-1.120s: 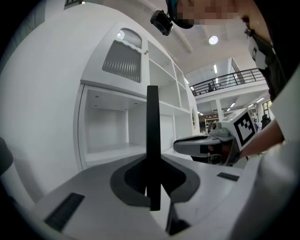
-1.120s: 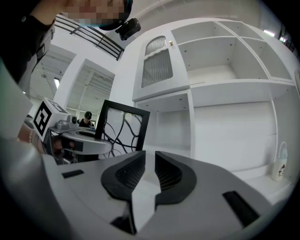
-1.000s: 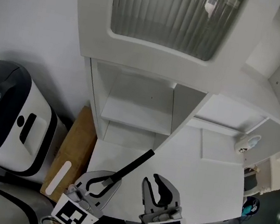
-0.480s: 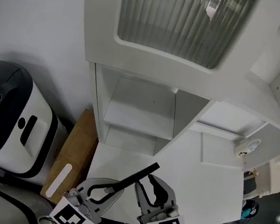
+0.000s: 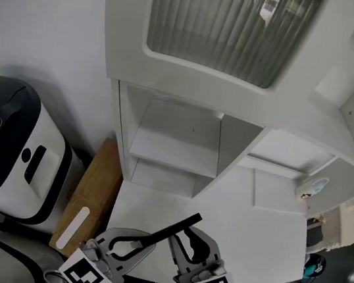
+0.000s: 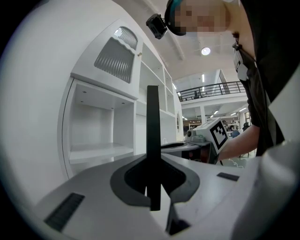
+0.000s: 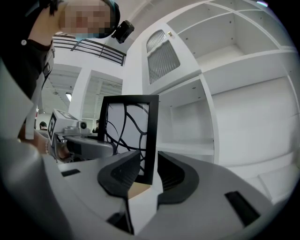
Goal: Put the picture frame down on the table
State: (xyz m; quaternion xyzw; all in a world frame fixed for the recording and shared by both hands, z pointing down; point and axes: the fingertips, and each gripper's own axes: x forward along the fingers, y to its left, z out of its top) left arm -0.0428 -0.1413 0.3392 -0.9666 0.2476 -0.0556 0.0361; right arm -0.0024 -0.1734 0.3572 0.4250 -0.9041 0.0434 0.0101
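picture frame [image 5: 174, 226] upright, long axis vertical

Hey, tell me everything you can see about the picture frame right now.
The picture frame is a thin rectangle with a black border around a white picture of curving black lines. It stands upright, edge-on to the left hand-held gripper, whose jaws clamp one side. The right hand-held gripper has just been opening its jaws; the other side sits between them, pads clear. Whether it touches the white table cannot be told.
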